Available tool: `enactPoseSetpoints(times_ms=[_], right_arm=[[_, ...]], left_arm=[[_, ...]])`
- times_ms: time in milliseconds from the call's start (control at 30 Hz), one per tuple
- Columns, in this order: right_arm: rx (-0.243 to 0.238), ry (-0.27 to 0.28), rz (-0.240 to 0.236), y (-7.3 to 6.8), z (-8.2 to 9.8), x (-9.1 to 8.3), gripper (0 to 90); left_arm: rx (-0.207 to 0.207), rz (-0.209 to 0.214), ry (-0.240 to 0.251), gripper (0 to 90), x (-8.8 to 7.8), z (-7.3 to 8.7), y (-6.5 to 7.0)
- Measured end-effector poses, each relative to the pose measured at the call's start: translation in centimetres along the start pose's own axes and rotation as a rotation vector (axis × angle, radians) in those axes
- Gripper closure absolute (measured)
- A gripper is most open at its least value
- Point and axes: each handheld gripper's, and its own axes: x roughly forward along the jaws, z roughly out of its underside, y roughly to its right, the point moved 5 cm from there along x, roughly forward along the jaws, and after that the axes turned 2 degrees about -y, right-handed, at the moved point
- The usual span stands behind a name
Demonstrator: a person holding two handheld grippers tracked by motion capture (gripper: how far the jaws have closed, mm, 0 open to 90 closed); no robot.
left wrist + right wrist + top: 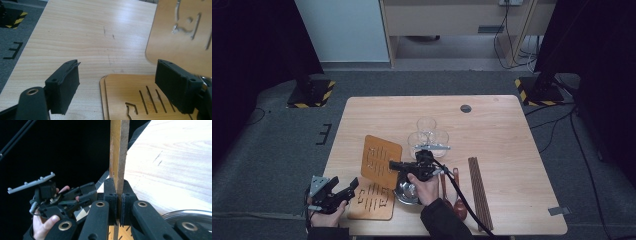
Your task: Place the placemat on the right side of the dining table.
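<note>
High view showed the tabletop (502,120) with one wooden placemat (382,161) lifted, tilted beside the glasses (427,135), clamped edgewise in the right gripper (395,165). A second placemat (373,201) lay flat at the near edge, not yet lifted, the left gripper (343,192) beside it with jaws apart and empty.

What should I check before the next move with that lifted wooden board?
1. Right gripper is clamped on the edge of the lifted board: ok.
2. Lifted board hangs upright, not slipping: ok.
3. Lifted board is free of the flat board on the table: cannot tell, its lower edge is hidden.
4. Left gripper is open and empty, ready to help: ok.
5. Glasses stand apart from the lifted board: ok.
6. Room under the right hand: not ok, the metal bowl sits right below.
</note>
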Motion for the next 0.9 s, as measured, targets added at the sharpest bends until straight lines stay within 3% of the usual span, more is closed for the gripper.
enactPoseSetpoints(times_ms=[900], right_arm=[[-0.013, 0.122, 0.020, 0.2, -2.5, -3.2, 87.0]], left_arm=[[0.134, -0.054, -0.207, 12.6, 3.0, 2.3, 0.4]])
